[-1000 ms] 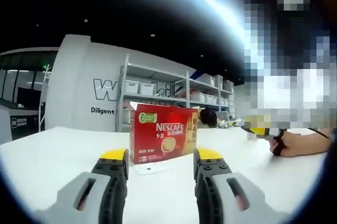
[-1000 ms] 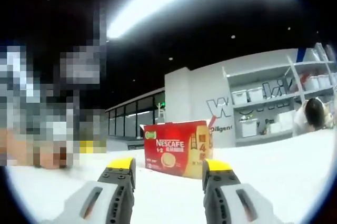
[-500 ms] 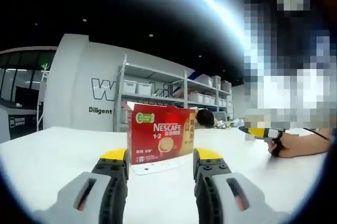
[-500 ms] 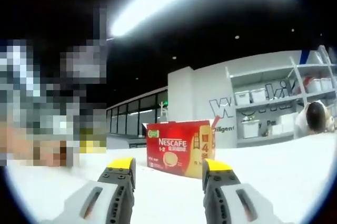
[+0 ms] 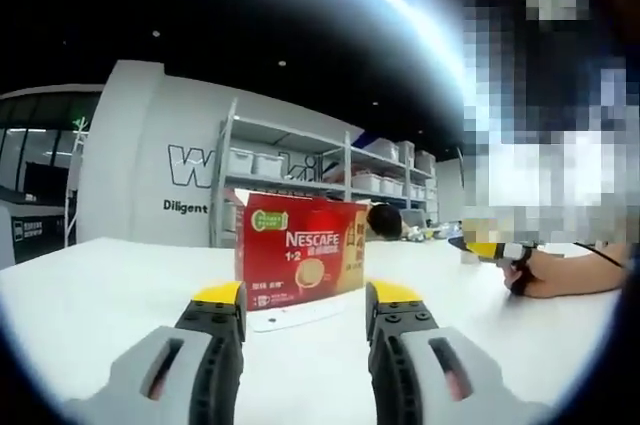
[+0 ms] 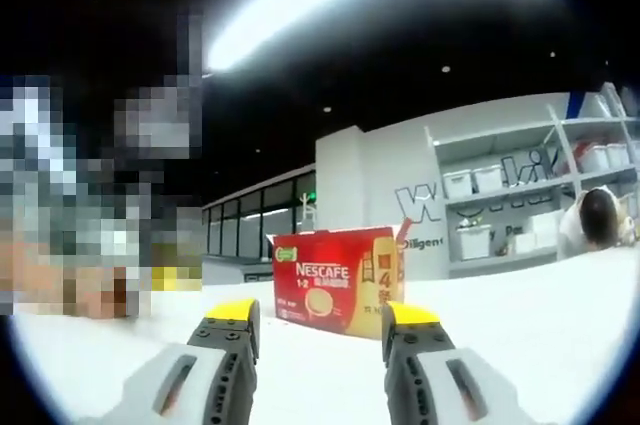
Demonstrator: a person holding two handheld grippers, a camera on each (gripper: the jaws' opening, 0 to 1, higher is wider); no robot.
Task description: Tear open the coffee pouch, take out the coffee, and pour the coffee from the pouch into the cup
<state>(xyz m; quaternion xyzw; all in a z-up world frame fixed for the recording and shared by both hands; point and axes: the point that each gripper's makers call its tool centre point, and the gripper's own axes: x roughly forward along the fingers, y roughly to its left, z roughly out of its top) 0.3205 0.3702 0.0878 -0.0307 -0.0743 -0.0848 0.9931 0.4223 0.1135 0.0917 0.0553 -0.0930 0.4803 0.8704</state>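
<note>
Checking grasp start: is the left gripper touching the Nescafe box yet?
Apart. Left gripper view: left gripper is open, and white table shows between its tips and the Nescafe box.

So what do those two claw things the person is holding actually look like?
Both look alike. The left gripper and the right gripper each have two chunky light grey jaws with black inner faces, capped by bright yellow tips. Each grey jaw has a narrow dark slot along its top. No cables or writing are visible on them.
</note>
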